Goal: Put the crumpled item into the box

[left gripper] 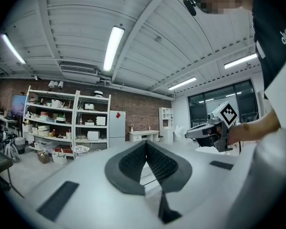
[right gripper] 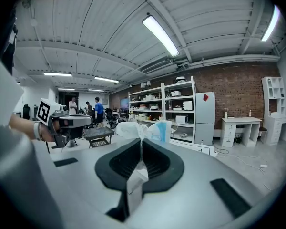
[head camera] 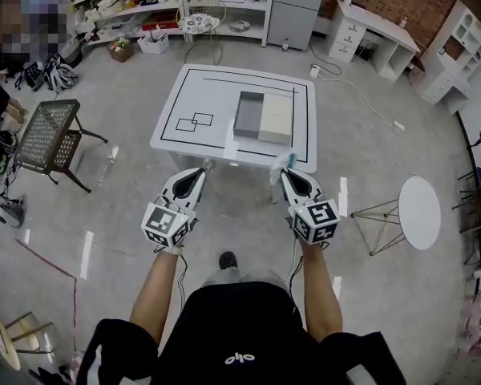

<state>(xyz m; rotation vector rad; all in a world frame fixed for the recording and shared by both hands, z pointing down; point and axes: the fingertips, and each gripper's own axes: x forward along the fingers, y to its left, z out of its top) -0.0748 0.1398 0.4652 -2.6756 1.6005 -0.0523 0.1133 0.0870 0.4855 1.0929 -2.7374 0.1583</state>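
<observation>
The open box (head camera: pixel 264 116), one half grey and one half beige, lies on the white table (head camera: pixel 192 95) ahead of me. My right gripper (head camera: pixel 287 172) is shut on the crumpled white and blue item (head camera: pixel 286 161), held in the air just short of the table's near edge. In the right gripper view the crumpled item (right gripper: pixel 144 129) bulges out past the closed jaws of the right gripper (right gripper: pixel 141 141). My left gripper (head camera: pixel 195 175) hovers level with it, further left; in its own view the left gripper (left gripper: pixel 145 145) is shut with nothing in it.
A white strip (head camera: pixel 231 149) lies at the table's near edge. Dark mesh side tables (head camera: pixel 48 135) stand on the left, and a round white table (head camera: pixel 419 212) with a wire frame on the right. Shelves (head camera: pixel 144 6) and a white desk (head camera: pixel 369 30) line the back.
</observation>
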